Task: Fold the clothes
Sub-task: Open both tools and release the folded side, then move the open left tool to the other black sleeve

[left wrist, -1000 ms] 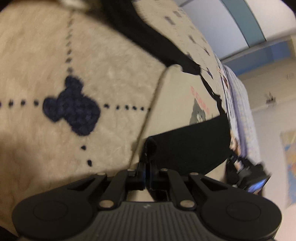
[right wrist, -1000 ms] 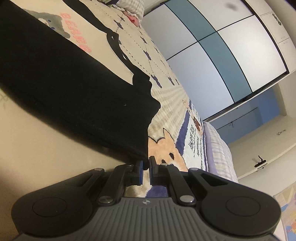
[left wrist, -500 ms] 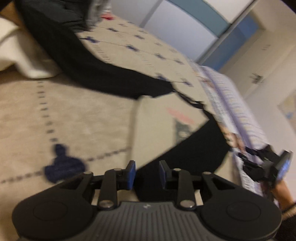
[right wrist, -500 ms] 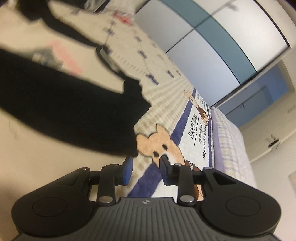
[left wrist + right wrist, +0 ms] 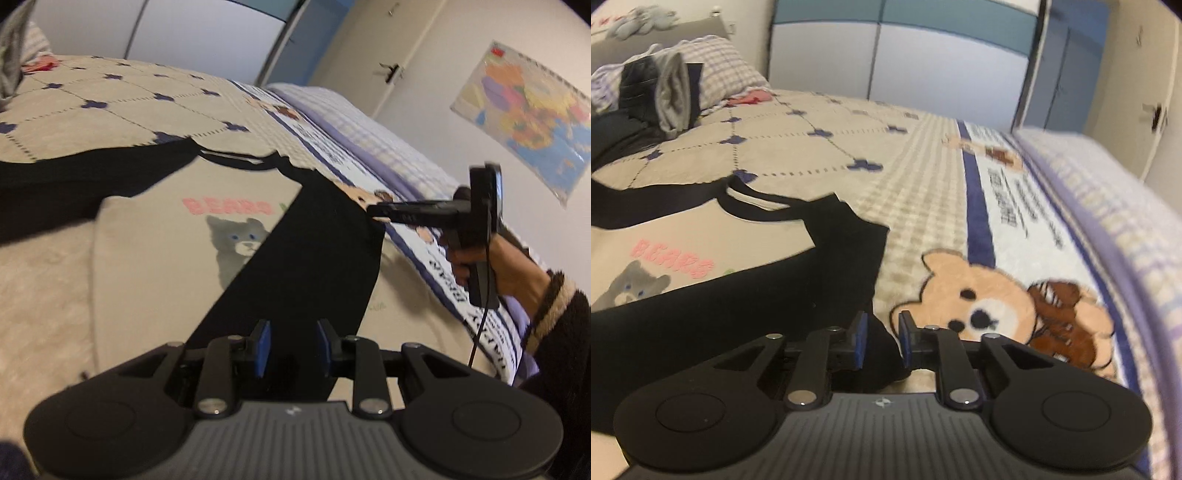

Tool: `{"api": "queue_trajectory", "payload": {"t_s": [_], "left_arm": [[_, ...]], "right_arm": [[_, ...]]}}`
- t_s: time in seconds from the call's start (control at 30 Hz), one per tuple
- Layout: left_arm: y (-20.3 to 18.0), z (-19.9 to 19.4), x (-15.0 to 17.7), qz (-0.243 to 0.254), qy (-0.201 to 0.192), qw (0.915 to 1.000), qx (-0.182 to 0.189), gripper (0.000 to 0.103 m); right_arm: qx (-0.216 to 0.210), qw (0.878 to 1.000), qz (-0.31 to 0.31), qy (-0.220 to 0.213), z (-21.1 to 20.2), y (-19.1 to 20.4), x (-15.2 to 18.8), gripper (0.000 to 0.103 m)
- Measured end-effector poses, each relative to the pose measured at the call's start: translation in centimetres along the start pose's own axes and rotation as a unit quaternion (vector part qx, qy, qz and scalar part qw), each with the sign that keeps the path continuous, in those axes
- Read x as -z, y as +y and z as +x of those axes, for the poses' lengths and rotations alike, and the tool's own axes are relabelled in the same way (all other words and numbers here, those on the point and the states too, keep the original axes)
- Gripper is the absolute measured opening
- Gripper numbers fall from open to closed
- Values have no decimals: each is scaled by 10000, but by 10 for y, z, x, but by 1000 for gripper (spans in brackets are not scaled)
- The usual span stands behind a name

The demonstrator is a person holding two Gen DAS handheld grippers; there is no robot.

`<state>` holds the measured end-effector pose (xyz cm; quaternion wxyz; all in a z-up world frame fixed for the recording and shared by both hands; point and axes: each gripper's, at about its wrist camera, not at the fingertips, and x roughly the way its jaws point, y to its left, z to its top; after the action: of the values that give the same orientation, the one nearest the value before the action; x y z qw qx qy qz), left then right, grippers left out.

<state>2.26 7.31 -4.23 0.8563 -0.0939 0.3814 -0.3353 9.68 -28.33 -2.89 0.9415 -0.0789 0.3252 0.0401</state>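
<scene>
A beige sweatshirt (image 5: 155,251) with a grey bear print and black sleeves lies flat on the bed. One black sleeve (image 5: 314,258) is folded diagonally across its front. My left gripper (image 5: 291,325) hovers open over the sleeve's near end, with nothing pinched between its blue pads. In the right wrist view my right gripper (image 5: 881,317) hangs over the sleeve's (image 5: 775,295) right edge. Its jaws are closing, with a fold of black cloth lying in the gap below them and the pads not pressing it. The left wrist view shows the right gripper (image 5: 373,211) held in a hand (image 5: 491,266).
The bed carries a beige quilt (image 5: 820,155) with a blue cross pattern and a bear-print blanket (image 5: 982,306). A stack of folded clothes (image 5: 665,88) leans on a checked pillow at the head. Wardrobe doors (image 5: 923,70) stand behind; a map (image 5: 528,122) hangs on the wall.
Both grippers were shut on the black sleeve's edge a second ago. They have let go, opened, rolled level and drawn back. The sleeve now lies across the shirt front.
</scene>
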Motion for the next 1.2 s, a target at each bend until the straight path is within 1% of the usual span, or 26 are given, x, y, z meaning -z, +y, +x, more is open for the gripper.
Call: {"api": "queue_trajectory", "payload": {"t_s": [0.03,0.07,0.2,0.3,0.4,0.43,0.47,0.53,0.57,0.63,0.67,0.77,0.83,0.93,1.03,1.07,1.2], "left_arm": [[1,4,-1,-8,42,10000,-16,28],[1,7,-2,-21,81,10000,-23,28],[3,15,-4,-75,150,9999,22,28],[3,19,-6,-90,153,9998,38,28],[4,24,-8,-109,140,9998,81,28],[4,26,-8,-112,141,9998,94,28],[4,28,-9,-113,150,9998,102,29],[5,32,-8,-105,183,9997,95,29],[5,33,-8,-99,197,9997,90,29],[5,34,-7,-83,196,9997,103,29],[5,34,-7,-72,194,9997,110,29],[8,33,-7,-77,176,9997,143,29],[8,30,-7,-86,127,9997,165,29],[5,27,-7,26,63,9998,196,29],[2,27,-5,142,57,9996,244,29],[2,27,-4,183,64,9995,250,29],[4,30,-2,235,85,9993,262,30]], "right_arm": [[14,9999,109,62,4,-3,0,27],[1,9996,240,113,8,-6,2,28],[-210,9962,799,279,21,-18,11,29],[-382,9945,941,258,21,-17,12,27],[-580,9923,1059,277,20,-19,13,27],[-580,9925,1034,303,21,-19,14,26],[-574,9929,1003,292,22,-19,15,22],[-516,9933,1004,261,21,-18,15,12],[-354,9936,1052,218,19,-19,13,10],[72,9955,929,154,16,-19,12,9],[116,9954,915,246,20,-20,14,9],[119,9957,879,254,24,-17,17,11],[139,9952,959,140,18,-19,13,15],[180,9940,1055,-208,7,-20,6,15],[5,9927,1103,-497,1,-14,-3,15],[-90,9921,1118,-556,1,-11,-5,15],[-267,9938,940,-525,14,6,-12,15]]}}
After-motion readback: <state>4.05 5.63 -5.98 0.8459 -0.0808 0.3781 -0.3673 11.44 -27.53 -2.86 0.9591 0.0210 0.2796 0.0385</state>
